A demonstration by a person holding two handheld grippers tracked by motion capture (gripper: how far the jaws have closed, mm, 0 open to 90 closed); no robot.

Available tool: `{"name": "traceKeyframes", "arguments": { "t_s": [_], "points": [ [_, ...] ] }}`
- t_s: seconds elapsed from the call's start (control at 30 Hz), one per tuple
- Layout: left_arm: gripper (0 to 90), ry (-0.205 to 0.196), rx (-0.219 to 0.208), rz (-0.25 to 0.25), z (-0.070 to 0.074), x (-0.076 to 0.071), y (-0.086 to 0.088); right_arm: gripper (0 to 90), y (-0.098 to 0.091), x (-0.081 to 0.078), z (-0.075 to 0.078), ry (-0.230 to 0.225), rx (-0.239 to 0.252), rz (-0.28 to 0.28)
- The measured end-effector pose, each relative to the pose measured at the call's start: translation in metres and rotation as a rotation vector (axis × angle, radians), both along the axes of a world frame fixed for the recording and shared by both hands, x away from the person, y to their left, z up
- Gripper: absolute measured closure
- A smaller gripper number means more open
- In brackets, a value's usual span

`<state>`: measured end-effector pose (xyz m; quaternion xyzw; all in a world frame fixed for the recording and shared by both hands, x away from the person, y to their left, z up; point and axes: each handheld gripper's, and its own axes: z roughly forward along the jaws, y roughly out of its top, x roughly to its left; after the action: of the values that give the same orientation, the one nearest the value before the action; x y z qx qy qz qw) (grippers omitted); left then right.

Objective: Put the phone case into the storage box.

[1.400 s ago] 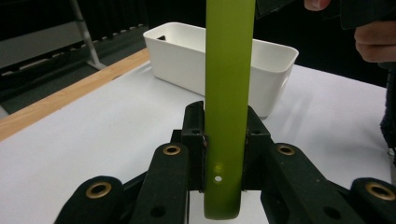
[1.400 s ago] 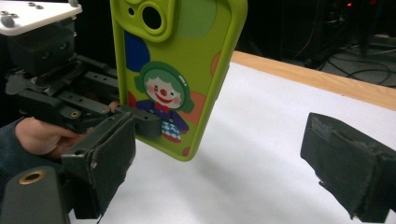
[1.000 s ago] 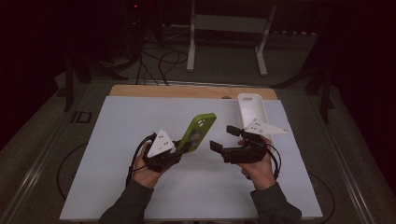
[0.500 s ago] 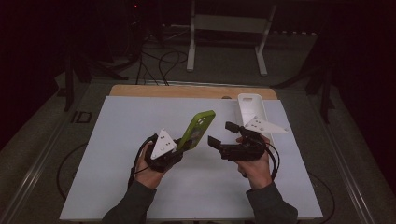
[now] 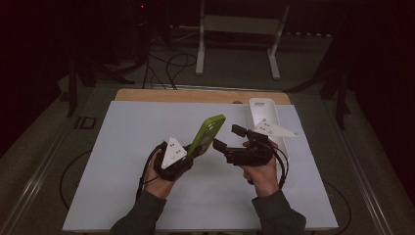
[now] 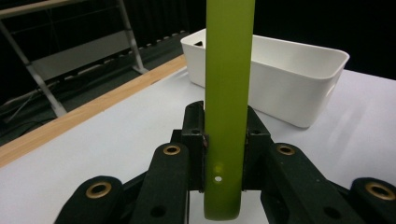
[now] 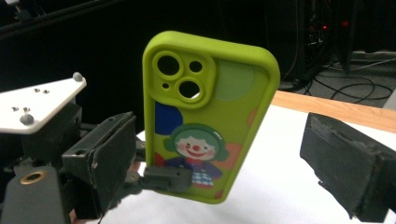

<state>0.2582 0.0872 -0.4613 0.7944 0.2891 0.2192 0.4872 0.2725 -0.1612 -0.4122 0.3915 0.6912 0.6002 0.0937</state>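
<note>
**Green case clamped on the left, right side closing in**

Green silicone phone case (image 5: 208, 134) stands upright, pinched by its lower edges in my left hand-held gripper (image 6: 225, 140), lifted off the desk (image 5: 122, 147). Since a second ago, my right hand-held gripper (image 5: 227, 139) has edged nearer; its jaws are spread, one on each side of the case's printed back, touching nothing. The white bin (image 5: 262, 110) sits beyond it. I judge a handover or a two-sided grip comes next.

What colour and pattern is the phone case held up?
Lime green phone case with a cartoon clown; best in the right gripper view.
</note>
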Motion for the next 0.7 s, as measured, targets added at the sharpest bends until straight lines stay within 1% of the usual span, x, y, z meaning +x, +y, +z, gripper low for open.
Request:
{"name": "traceKeyframes", "arguments": {
  "t_s": [0.13, 0.33, 0.47, 0.53, 0.7],
  "points": [
    [77.4, 0.002, 0.012, -0.003, -0.0012, -0.0005, -0.0025, 10.5, 0.0021, 0.0016, 0.0012, 0.001, 0.012, -0.011],
    [77.4, 0.001, 0.014, -0.006, -0.0013, -0.0009, -0.0046, 9.9, 0.0054, 0.0032, 0.0017, 0.005, 0.022, -0.020],
    [77.4, -0.001, 0.016, -0.005, -0.0019, -0.0018, -0.0065, 9.5, 0.0071, 0.0041, 0.0016, 0.004, 0.031, -0.038],
    [77.4, -0.003, 0.019, -0.006, -0.0019, -0.0025, -0.0073, 9.2, 0.0078, 0.0045, 0.0017, 0.011, 0.040, -0.041],
    [77.4, -0.005, 0.027, -0.009, -0.0022, -0.0033, -0.0099, 8.1, 0.0099, 0.0057, 0.0009, 0.014, 0.050, -0.048]
  ]
}}
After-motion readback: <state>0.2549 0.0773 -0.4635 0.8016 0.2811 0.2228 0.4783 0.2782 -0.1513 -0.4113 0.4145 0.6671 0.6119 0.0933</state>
